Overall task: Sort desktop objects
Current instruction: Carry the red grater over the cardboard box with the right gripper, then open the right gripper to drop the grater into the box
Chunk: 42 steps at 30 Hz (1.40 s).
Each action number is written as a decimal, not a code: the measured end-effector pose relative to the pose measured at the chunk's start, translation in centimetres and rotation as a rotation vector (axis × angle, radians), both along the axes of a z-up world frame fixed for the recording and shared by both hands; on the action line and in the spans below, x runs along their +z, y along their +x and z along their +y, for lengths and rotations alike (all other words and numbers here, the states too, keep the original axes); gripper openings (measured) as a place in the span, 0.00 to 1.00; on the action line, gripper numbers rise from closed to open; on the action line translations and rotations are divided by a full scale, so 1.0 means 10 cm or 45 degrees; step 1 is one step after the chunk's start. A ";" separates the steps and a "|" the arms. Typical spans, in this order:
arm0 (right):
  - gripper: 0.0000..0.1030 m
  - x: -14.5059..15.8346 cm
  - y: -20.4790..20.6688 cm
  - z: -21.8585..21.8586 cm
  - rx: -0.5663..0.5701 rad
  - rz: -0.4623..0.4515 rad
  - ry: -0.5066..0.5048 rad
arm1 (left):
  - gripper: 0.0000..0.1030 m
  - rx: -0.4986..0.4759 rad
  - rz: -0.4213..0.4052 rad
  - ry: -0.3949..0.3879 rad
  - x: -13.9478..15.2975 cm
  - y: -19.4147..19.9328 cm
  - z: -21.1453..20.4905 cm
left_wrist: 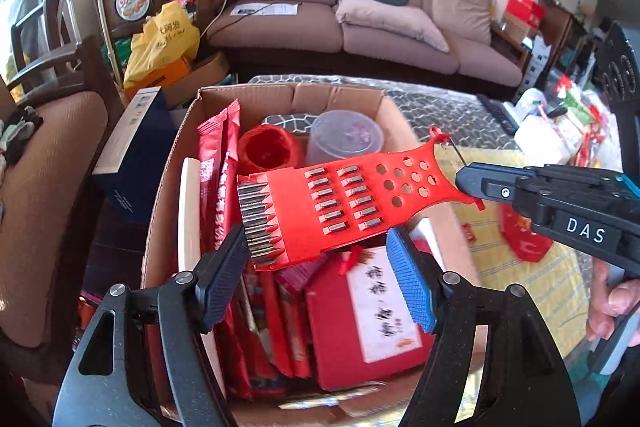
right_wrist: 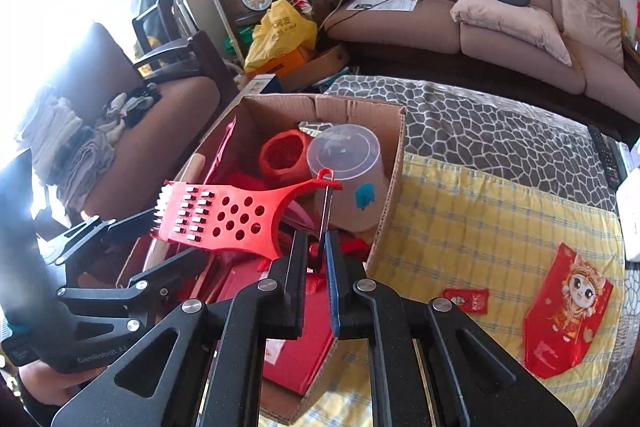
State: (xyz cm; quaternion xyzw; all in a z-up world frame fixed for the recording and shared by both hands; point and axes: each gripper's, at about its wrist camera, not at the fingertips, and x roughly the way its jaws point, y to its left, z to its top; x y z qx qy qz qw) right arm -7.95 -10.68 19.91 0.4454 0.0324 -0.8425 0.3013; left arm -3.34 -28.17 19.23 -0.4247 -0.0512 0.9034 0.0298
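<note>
A red plastic grater (left_wrist: 340, 203) with metal blades hangs over an open cardboard box (left_wrist: 168, 187). My right gripper (right_wrist: 316, 259) is shut on the grater's handle end (right_wrist: 316, 251) and holds it above the box; it also shows in the left wrist view (left_wrist: 472, 185). My left gripper (left_wrist: 320, 267) is open, its fingers on either side of the grater's bladed end, just below it, not touching as far as I can tell. The box (right_wrist: 394, 163) holds red packets, a red twine ball (left_wrist: 268, 151), a clear plastic tub (left_wrist: 346, 137) and a red card box (left_wrist: 372, 311).
The box stands on a table with a yellow checked cloth (right_wrist: 480, 219). A red cartoon envelope (right_wrist: 568, 311) and a small red packet (right_wrist: 466, 299) lie on the cloth. A remote (right_wrist: 606, 155) lies far right. An armchair (left_wrist: 48, 187) stands left, a sofa (left_wrist: 360, 27) behind.
</note>
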 end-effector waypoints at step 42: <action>0.39 -0.02 0.19 0.44 -0.130 0.092 0.097 | 1.00 -0.025 -0.022 -0.111 0.06 0.15 0.28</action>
